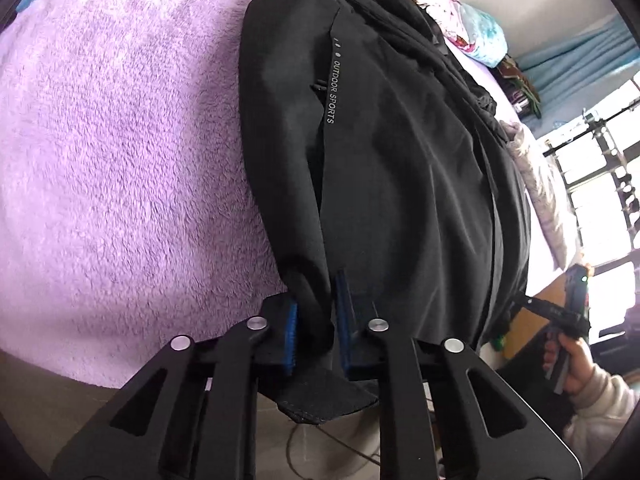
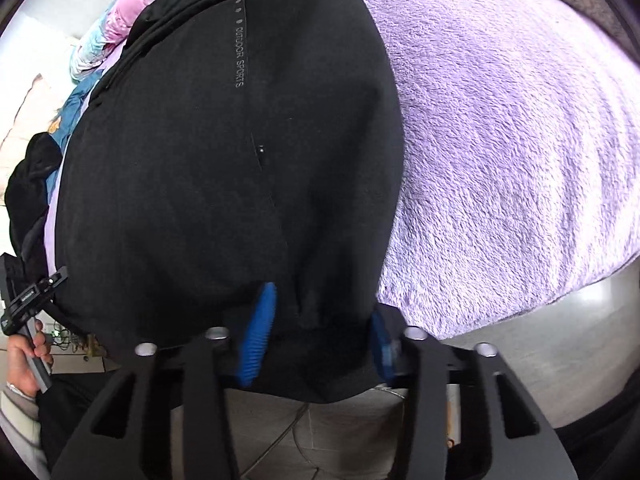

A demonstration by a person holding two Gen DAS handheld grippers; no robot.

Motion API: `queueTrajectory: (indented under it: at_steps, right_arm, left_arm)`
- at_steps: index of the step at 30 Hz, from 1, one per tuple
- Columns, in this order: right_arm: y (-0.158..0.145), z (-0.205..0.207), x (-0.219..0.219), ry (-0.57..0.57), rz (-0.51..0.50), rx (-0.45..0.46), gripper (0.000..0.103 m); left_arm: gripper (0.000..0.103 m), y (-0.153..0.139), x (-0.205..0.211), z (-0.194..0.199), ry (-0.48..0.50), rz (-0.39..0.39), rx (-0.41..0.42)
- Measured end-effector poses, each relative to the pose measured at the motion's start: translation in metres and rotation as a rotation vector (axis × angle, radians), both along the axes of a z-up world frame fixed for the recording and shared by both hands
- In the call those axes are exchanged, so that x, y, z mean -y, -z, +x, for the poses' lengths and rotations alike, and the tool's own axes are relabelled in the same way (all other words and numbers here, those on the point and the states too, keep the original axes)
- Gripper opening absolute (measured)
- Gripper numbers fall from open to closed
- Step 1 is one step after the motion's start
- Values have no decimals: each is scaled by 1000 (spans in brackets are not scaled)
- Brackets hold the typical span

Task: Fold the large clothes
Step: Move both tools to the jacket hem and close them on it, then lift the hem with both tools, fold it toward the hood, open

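Observation:
Black trousers (image 1: 384,152) printed "OUTDOOR SPORTS" lie lengthwise on a fluffy purple blanket (image 1: 120,160). My left gripper (image 1: 316,320) is shut on one leg cuff at the bed's near edge, cloth bunched between its blue pads (image 1: 292,332). In the right wrist view the same trousers (image 2: 208,160) fill the middle. My right gripper (image 2: 316,340) has the other cuff bunched between its blue pads (image 2: 258,336), the jaws standing wide around the thick cloth. The right gripper also shows in the left wrist view (image 1: 568,312), held in a hand.
The purple blanket (image 2: 512,152) covers the bed. A pink and blue quilt (image 1: 460,12) and more dark clothes (image 1: 400,4) lie at the far end. A window with a rack (image 1: 600,168) is at the right. Tiled floor (image 2: 312,440) lies below the grippers.

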State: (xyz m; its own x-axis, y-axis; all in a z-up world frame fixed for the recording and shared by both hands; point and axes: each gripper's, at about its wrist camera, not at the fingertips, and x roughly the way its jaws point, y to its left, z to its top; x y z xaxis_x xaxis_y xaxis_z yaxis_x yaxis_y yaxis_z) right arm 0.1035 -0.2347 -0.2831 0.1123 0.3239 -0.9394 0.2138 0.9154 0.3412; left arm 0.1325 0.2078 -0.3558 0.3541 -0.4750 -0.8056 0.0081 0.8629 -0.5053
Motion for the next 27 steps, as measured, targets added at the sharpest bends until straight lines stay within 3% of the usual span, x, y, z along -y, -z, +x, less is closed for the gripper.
queueTrajectory:
  at_steps: [2, 9, 17, 24, 27]
  right_arm:
    - [0, 0, 2, 6, 7, 0, 7]
    - [-13, 4, 4, -10, 65, 22, 5]
    - [-49, -2, 12, -60, 69, 108, 4]
    - [-94, 2, 17, -72, 132, 220, 4]
    - [-114, 7, 22, -43, 193, 264, 4]
  left_arm:
    - [10, 1, -1, 0, -11, -21, -8]
    - [5, -5, -2, -2, -16, -15, -18]
    - [4, -31, 17, -10, 76, 88, 36]
    - [3, -64, 3, -15, 51, 5, 69]
    - [3, -79, 4, -13, 68, 16, 66]
